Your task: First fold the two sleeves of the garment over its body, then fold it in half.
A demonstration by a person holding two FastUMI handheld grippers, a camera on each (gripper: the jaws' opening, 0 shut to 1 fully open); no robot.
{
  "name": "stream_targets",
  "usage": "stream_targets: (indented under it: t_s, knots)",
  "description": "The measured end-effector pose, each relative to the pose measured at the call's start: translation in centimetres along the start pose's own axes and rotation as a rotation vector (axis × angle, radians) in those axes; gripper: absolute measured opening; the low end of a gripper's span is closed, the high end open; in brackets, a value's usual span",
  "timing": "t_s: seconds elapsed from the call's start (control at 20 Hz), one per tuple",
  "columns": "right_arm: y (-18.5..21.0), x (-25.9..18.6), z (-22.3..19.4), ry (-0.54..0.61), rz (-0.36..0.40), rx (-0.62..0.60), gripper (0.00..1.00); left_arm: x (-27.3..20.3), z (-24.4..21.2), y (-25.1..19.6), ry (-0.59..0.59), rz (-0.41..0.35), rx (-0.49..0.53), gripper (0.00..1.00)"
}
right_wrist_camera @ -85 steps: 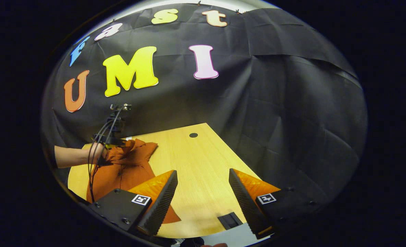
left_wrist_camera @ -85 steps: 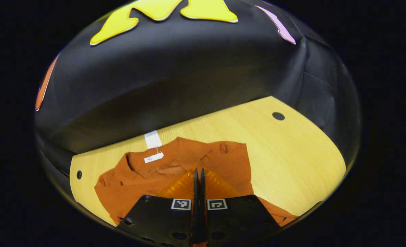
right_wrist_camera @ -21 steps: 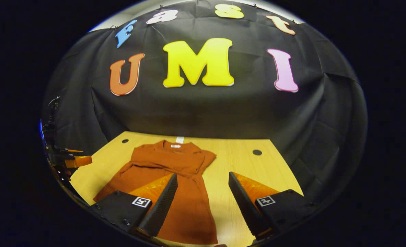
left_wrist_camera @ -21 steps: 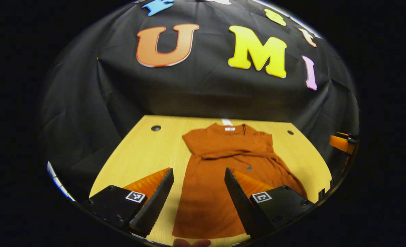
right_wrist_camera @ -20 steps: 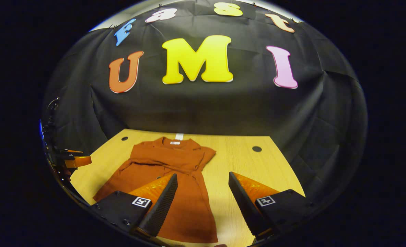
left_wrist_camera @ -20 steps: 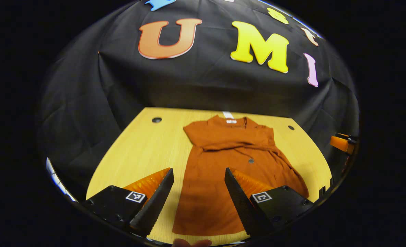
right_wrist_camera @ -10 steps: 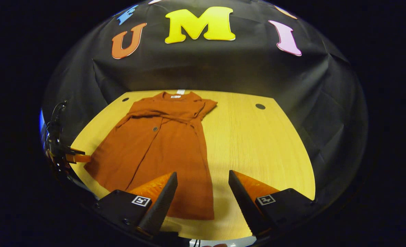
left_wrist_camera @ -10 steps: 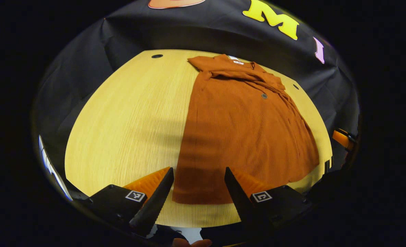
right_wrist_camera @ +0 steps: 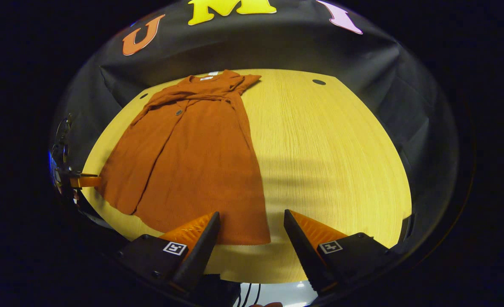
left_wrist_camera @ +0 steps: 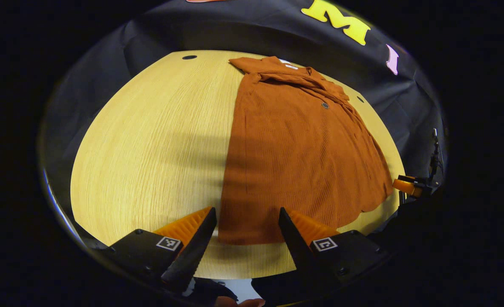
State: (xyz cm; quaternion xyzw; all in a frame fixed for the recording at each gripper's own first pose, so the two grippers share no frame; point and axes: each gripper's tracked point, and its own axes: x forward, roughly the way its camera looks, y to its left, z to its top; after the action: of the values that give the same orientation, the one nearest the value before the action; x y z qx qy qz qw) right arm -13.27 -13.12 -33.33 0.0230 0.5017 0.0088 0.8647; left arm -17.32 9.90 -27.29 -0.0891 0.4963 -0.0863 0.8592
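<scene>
1. Since half a second ago both grippers have tipped further down toward the near edge, so the rust-orange ribbed short-sleeved garment [left_wrist_camera: 294,149] now sits higher in both gripper views and its hem lies just ahead of the fingers.
2. The garment lies flat on the pale wood-grain table [left_wrist_camera: 149,140], collar toward the far wall, hem near the front edge. Both sleeves look folded across the chest, forming a bunched band below the collar, so the sleeve step seems done and the fold in half remains.
3. The left gripper [left_wrist_camera: 247,232] has its jaws apart and holds nothing, with the hem's left corner between its fingers in the left gripper view. It also shows at the left rim of the right gripper view [right_wrist_camera: 81,181].
4. The right gripper [right_wrist_camera: 252,234] likewise has jaws apart and empty, its fingers flanking the hem's right corner. It appears at the right rim of the left gripper view [left_wrist_camera: 407,186].
5. Risks from here:
   - A shallow pinch may catch only the top layer, since the skirt overlaps along a lengthwise edge.
   - Uneven lifting of the two corners would skew the fold.
   - Carrying the hem up too briskly may drag the loose sleeves out of place.
</scene>
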Motion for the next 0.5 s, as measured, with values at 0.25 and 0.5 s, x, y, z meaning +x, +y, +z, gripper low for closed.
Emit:
stream_targets:
  t_s: [0.25,0.5]
  knots:
    - [0.8,1.0,-1.5,0.06,-0.004,-0.03,0.96,-0.1,-0.7,-2.2,0.0,-0.052,0.008,0.98]
    - [1.2,1.5,-1.4,0.057,-0.001,-0.031,0.83,0.4,-1.2,-3.9,0.002,-0.122,-0.015,0.82]
